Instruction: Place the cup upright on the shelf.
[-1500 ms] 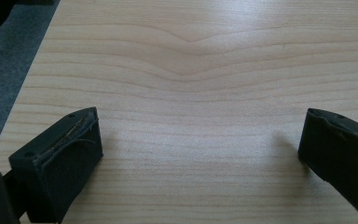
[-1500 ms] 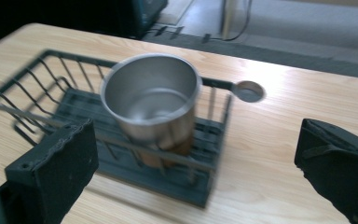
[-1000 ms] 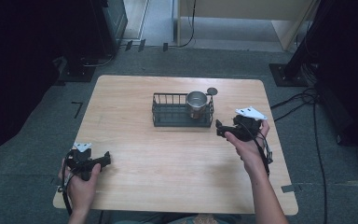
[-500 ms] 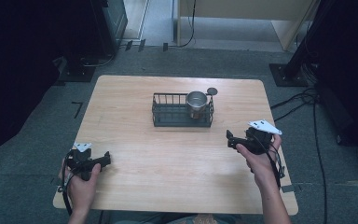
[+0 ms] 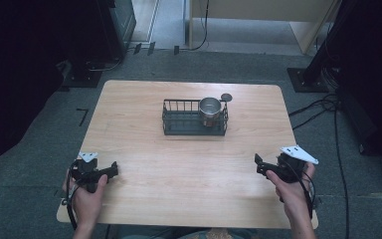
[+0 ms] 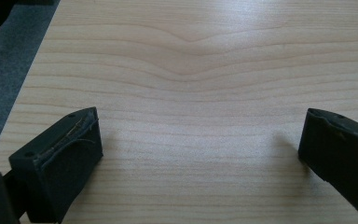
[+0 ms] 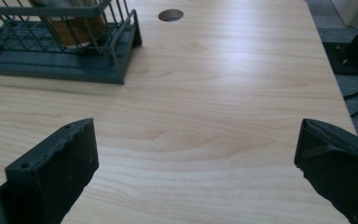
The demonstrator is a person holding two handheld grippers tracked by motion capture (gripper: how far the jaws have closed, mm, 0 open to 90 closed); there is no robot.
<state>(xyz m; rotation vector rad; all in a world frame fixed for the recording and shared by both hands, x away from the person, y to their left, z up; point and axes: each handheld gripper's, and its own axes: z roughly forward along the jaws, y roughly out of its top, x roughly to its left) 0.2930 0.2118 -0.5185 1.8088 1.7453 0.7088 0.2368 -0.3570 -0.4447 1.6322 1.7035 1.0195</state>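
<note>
Both grippers sit low at the near edge of the table [image 5: 144, 104], jaws spread wide and empty. The left gripper [image 5: 110, 171] is by the near left corner, the right gripper [image 5: 259, 164] by the near right corner, each over bare wood. Well apart from them, toward the far edge, a wire rack [image 5: 176, 124] stands near the middle with a metal cup [image 5: 209, 106] upright in its right end. Just beyond the rack is a round hole [image 5: 226, 97] in the tabletop. A careless reach could, I'd guess, catch a jaw on the rack's wires and drag it, or tip the cup.
</note>
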